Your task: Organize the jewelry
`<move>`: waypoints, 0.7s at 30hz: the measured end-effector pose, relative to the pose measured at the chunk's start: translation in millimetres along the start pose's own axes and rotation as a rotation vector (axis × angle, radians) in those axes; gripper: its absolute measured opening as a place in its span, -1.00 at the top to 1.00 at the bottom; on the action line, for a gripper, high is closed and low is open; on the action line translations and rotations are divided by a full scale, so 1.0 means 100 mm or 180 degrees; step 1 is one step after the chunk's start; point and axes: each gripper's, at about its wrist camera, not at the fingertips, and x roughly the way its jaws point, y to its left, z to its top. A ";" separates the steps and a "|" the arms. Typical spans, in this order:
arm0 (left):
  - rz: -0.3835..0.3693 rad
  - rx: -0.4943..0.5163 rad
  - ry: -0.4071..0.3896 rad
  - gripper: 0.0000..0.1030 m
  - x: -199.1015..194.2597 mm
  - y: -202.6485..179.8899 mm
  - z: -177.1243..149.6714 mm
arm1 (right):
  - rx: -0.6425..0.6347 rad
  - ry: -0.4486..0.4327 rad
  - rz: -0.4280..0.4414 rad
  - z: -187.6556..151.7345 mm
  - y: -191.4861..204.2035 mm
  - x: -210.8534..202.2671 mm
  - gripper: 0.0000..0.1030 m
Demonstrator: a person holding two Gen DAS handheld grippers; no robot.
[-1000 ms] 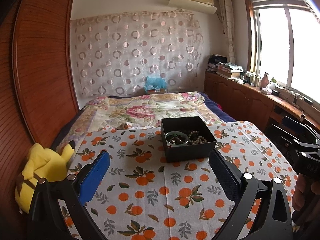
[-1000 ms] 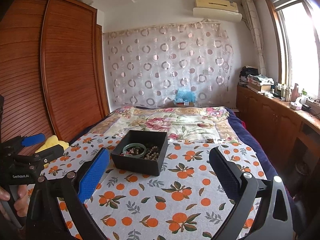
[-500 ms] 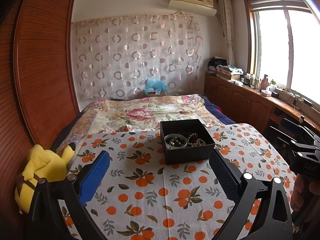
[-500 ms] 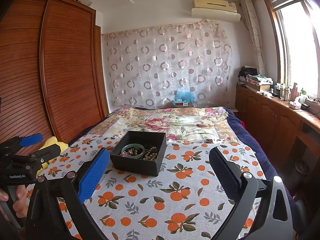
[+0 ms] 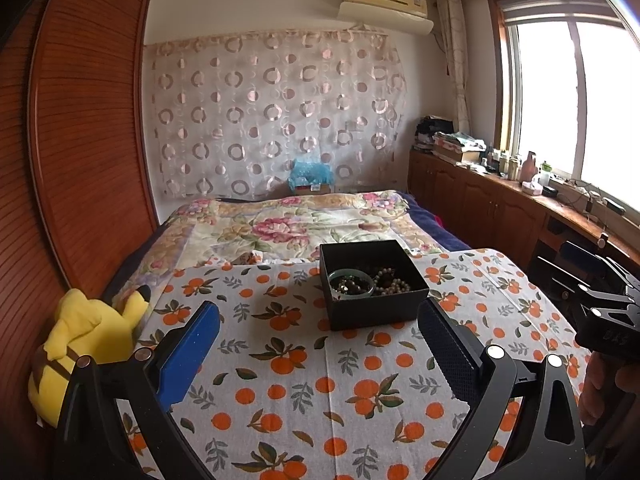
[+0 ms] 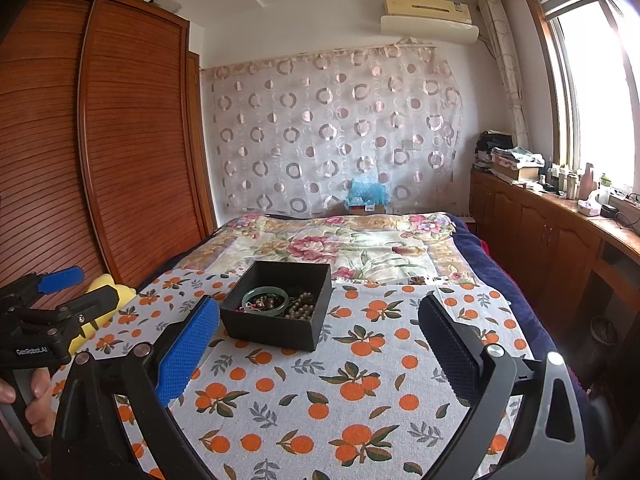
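A black open box stands on the orange-print cloth; it also shows in the right wrist view. Inside lie a green bangle, dark beads and a pale bead string. My left gripper is open and empty, held above the cloth in front of the box. My right gripper is open and empty, in front of the box and to its right. Each gripper shows at the edge of the other's view: the right one, the left one.
A yellow plush toy lies at the cloth's left edge against the wooden wardrobe. A floral bedspread lies beyond the cloth. Wooden cabinets with clutter run under the window on the right.
Both grippers have drawn back and risen slightly; the box looks a little smaller and farther. Both stay open and empty. The box has not moved.
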 end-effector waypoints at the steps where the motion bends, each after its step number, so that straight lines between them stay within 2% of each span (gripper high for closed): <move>1: 0.0006 -0.0003 -0.0002 -0.85 0.00 0.00 0.00 | 0.0002 0.0000 0.0000 0.00 0.00 0.00 -0.95; 21: 0.0006 -0.0005 -0.0004 -0.85 0.00 0.00 0.00 | 0.0005 -0.0008 0.0004 0.00 -0.01 0.00 -0.95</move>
